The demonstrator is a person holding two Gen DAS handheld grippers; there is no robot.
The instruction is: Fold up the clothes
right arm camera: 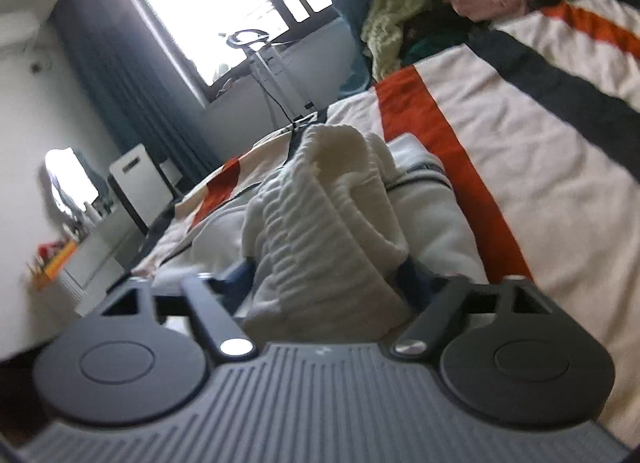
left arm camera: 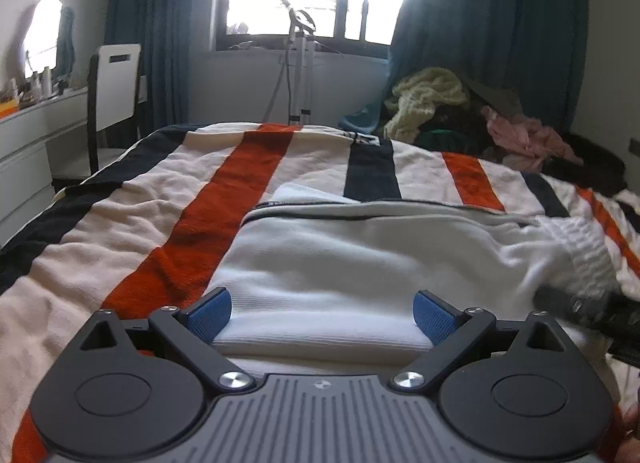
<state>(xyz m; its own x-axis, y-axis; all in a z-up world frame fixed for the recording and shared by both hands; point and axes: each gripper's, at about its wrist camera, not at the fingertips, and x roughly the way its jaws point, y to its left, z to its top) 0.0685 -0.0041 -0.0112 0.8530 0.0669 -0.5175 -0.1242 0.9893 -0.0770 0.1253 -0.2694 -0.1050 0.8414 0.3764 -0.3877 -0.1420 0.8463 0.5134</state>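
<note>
The white sweater (left arm camera: 360,263) lies on the striped blanket (left arm camera: 160,223), at the centre of the left wrist view. The left gripper (left arm camera: 322,313) is spread wide, its blue pads (left arm camera: 210,313) on both sides of the near folded edge, not pinching it. The right gripper (right arm camera: 326,279) is pressed on the ribbed hem (right arm camera: 320,203). A clothes pile (left arm camera: 460,115) sits at 1 o'clock.
</note>
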